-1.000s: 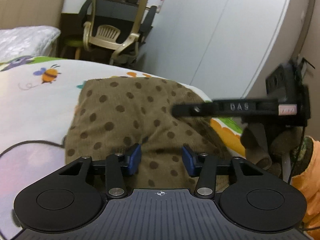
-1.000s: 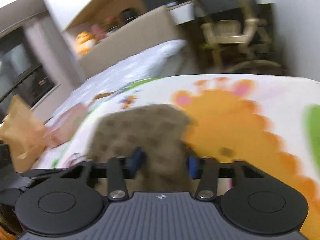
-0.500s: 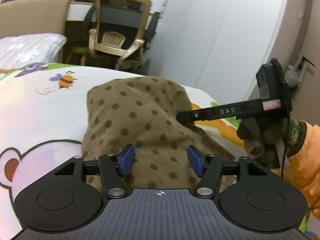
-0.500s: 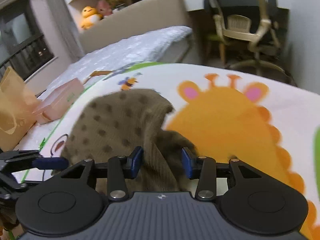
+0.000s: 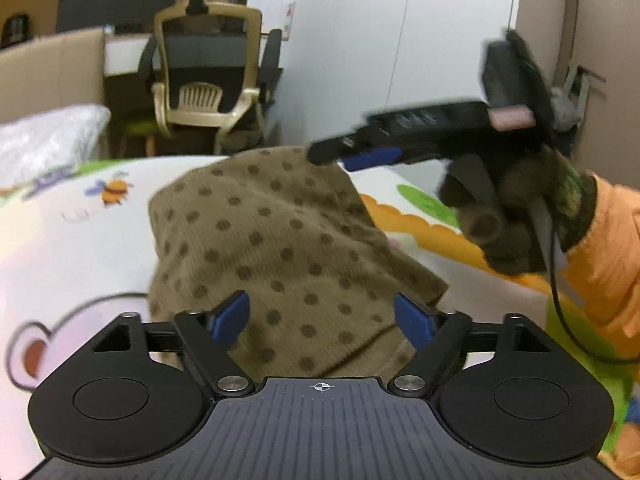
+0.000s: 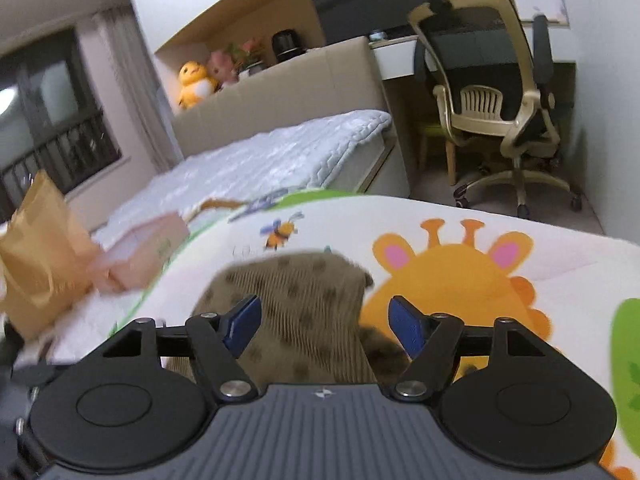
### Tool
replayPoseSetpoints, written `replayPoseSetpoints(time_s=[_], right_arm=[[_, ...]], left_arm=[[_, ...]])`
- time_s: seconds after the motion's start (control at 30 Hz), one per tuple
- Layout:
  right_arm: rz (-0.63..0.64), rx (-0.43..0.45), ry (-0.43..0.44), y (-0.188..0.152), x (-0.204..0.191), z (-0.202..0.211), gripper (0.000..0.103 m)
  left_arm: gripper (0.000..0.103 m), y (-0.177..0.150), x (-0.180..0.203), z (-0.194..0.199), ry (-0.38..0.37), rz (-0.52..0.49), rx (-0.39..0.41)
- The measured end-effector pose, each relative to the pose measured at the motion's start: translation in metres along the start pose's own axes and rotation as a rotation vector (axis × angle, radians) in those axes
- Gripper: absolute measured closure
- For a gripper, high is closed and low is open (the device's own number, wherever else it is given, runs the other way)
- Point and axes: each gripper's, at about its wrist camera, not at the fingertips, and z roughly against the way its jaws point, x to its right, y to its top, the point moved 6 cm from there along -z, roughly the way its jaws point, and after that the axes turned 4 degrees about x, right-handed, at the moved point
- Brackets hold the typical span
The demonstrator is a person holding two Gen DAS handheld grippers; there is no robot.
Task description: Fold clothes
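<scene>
A brown polka-dot garment lies folded in a bundle on a cartoon-print mat. My left gripper hovers at its near edge, blue pads spread wide with nothing pinched. In the left wrist view a gloved hand with an orange sleeve holds my right gripper just above the garment's far corner. The right wrist view shows the right gripper open over the garment, gripping nothing. The garment's near part is hidden behind both gripper bodies.
An office chair stands past the mat's far edge beside white wardrobe doors. A bed with a white quilt lies to the left. A paper bag and a pink box sit at the mat's left side.
Both grippers have opened wider. The right gripper has lifted off the garment and hangs above its far corner. The left gripper has tilted up slightly.
</scene>
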Motion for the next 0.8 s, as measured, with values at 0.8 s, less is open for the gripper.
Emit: replayPoseSetpoints(time_s=[0.8], right_arm=[[0.293,-0.083,-0.271,-0.058,0.012,-0.005,0.042]], left_arm=[[0.018,-0.029,-0.007,0.027,0.039,-0.012,-0.031]])
